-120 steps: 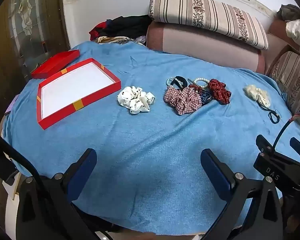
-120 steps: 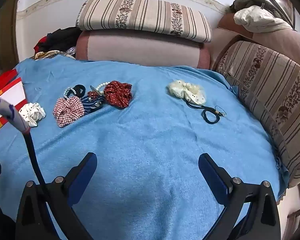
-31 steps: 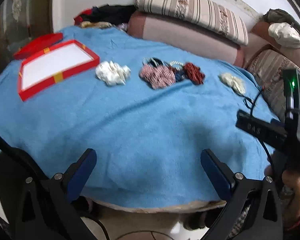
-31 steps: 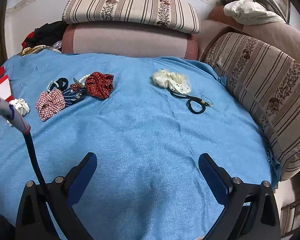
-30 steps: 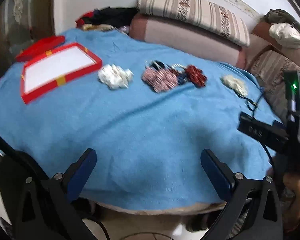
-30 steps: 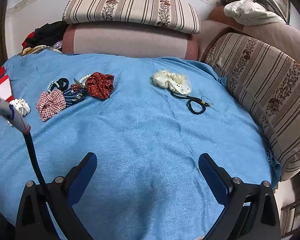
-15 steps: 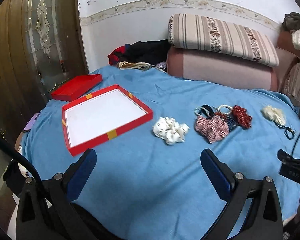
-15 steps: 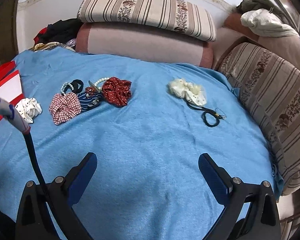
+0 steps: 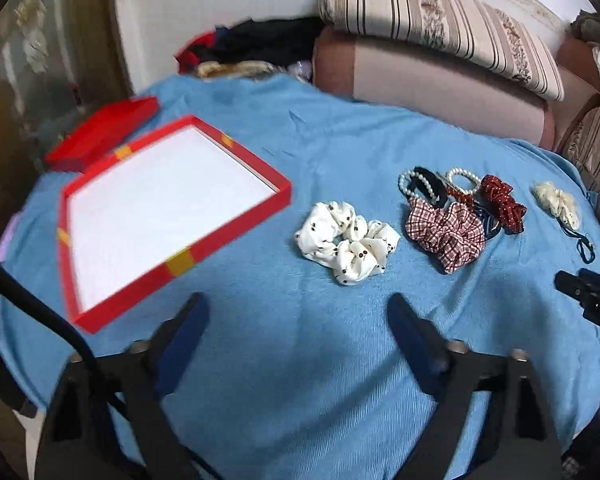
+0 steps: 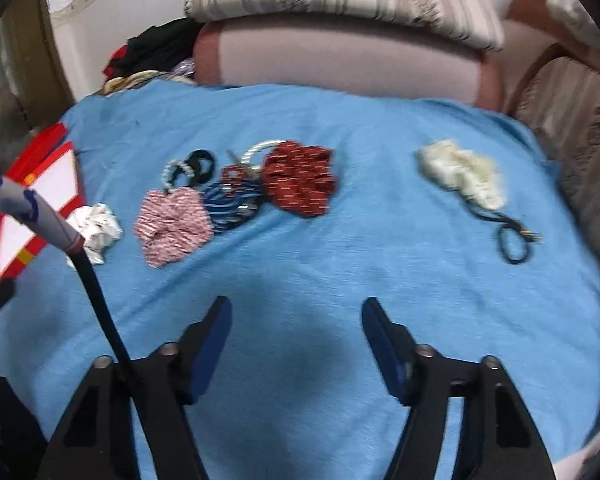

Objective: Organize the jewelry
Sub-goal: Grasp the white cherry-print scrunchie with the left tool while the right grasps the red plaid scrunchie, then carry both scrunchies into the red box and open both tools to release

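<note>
On the blue cloth an open red box (image 9: 236, 216) with a white lining lies at the left. Right of it sits a white spotted scrunchie (image 9: 346, 242). Further right is a cluster: a red checked scrunchie (image 9: 446, 234), a dark red scrunchie (image 9: 500, 200), a striped navy one (image 10: 232, 202), pearl bracelets (image 9: 414, 182) and a black hair tie. A cream scrunchie (image 10: 462, 174) and a black cord loop (image 10: 514, 240) lie apart at the right. My left gripper (image 9: 298, 316) and my right gripper (image 10: 296, 318) hover over bare cloth, jaws closing, nothing between them.
The red box lid (image 9: 104, 134) lies behind the box. Striped cushions (image 9: 440, 24) and a pink bolster (image 9: 440, 88) border the far side. Dark clothes (image 9: 256, 44) are piled at the back. The other gripper's black body (image 9: 592, 300) juts in at the right.
Both grippers' jaws have narrowed. The left view has swung toward the red box and come closer to the white scrunchie. The right view has tipped down and come nearer the cluster.
</note>
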Demonstrator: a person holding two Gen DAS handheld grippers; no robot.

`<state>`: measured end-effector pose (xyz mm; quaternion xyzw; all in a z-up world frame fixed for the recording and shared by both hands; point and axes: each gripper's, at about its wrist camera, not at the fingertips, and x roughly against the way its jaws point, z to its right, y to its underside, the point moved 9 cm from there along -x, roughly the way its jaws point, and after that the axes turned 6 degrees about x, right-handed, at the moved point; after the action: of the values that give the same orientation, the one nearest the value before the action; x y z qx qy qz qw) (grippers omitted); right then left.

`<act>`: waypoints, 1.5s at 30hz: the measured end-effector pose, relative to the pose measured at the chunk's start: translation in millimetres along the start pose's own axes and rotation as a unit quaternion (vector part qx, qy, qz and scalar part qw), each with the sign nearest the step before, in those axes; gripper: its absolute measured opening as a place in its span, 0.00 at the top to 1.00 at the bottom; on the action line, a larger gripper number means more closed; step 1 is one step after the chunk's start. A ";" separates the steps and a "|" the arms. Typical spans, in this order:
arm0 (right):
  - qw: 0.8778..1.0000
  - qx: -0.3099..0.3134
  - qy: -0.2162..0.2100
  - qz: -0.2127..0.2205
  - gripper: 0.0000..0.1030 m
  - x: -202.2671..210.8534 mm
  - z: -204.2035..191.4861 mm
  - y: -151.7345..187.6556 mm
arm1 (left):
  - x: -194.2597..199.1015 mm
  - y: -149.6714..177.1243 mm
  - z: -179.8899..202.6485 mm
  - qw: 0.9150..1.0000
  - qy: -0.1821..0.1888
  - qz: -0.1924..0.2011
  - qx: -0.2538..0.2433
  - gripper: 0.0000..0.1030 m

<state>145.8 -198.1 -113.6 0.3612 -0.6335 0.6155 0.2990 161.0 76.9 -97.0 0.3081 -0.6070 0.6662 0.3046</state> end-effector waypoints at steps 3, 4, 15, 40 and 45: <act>0.998 0.007 -0.058 0.008 0.39 -14.3 -24.5 -14.4 | -28.2 -5.1 1.5 0.999 0.020 -0.031 0.010 0.35; 0.997 0.012 -0.072 0.010 0.39 -19.1 -32.2 -19.4 | -37.9 -8.1 1.4 0.999 0.025 -0.037 0.015 0.35; 0.986 0.036 -0.160 0.002 0.39 -66.3 -97.3 -47.1 | -97.3 -27.1 11.6 0.994 0.066 -0.070 0.041 0.35; 0.988 0.072 -0.131 0.023 0.91 -47.3 -126.3 -53.5 | -28.5 -43.3 3.7 0.999 -0.016 0.030 0.000 0.93; 0.986 0.091 -0.131 0.041 0.91 -21.1 -143.6 -62.0 | 8.6 -49.2 -17.9 0.997 -0.040 0.067 -0.001 0.93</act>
<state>199.3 -52.0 -86.9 0.4387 -0.6225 0.6296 0.1537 193.3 98.8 -61.0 0.2929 -0.6385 0.6717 0.2354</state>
